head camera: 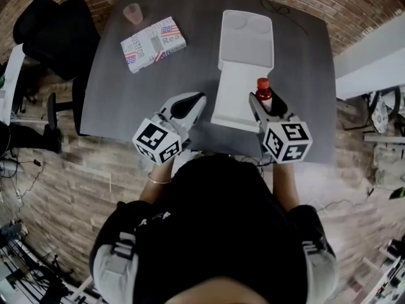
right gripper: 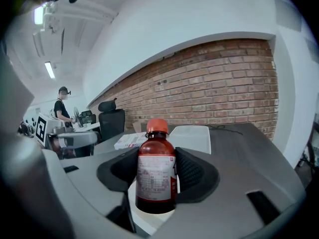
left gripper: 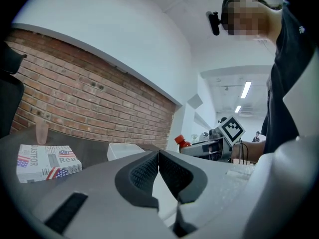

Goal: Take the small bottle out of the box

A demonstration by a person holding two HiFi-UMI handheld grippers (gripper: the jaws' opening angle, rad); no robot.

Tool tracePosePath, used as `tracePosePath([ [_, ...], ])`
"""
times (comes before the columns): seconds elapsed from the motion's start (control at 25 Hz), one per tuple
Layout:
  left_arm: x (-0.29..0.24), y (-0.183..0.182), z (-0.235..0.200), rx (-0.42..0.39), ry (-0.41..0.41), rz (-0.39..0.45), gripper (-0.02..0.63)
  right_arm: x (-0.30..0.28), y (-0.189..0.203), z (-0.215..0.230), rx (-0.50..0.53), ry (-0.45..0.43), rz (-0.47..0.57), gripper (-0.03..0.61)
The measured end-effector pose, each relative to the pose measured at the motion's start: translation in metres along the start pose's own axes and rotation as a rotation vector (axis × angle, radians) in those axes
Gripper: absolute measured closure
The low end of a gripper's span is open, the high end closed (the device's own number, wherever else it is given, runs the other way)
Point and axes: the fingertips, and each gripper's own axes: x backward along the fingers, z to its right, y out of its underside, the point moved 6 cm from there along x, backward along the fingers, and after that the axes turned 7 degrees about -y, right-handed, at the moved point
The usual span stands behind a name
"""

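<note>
A small brown bottle [right gripper: 156,171] with a red cap and a white label stands upright between the jaws of my right gripper [right gripper: 157,176], which is shut on it. In the head view the bottle [head camera: 263,94] is at the right edge of the open white box [head camera: 243,68], held by the right gripper [head camera: 266,103]. The box [right gripper: 189,136] lies behind the bottle, its lid flat toward me. My left gripper [head camera: 190,103] is left of the box, shut on nothing; its jaws [left gripper: 158,168] meet at the tips. The bottle's red cap [left gripper: 181,141] shows to the right.
A carton printed with flags [head camera: 152,43] and a pale pink cup [head camera: 133,12] sit at the table's far left. A black office chair [head camera: 54,33] stands off the left edge. A thin cable [head camera: 278,10] lies behind the box. The brick wall runs along the far side.
</note>
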Motion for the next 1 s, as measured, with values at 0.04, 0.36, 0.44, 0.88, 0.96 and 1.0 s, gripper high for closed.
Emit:
tracePosePath([
  [0.04,-0.003,-0.002,0.002,-0.003,0.013,0.0,0.609,0.006,-0.005,0.001,-0.002,0.006,0.025,0.36],
  [0.36,-0.023,-0.012,0.021,-0.033,0.089,-0.003,0.61,0.043,-0.028,0.002,0.008,0.038,0.137,0.36],
  [0.44,-0.028,-0.014,0.024,-0.038,0.103,-0.005,0.61,0.048,-0.028,0.004,0.001,0.047,0.143,0.36],
  [0.88,-0.03,-0.016,0.027,-0.064,0.113,-0.016,0.609,0.056,-0.022,0.009,-0.032,0.061,0.16,0.36],
  [0.96,-0.028,-0.015,0.027,-0.064,0.111,-0.019,0.609,0.055,-0.022,0.008,-0.032,0.059,0.157,0.36],
  [1.0,-0.027,-0.014,0.026,-0.063,0.109,-0.02,0.609,0.054,-0.022,0.007,-0.033,0.058,0.157,0.36],
])
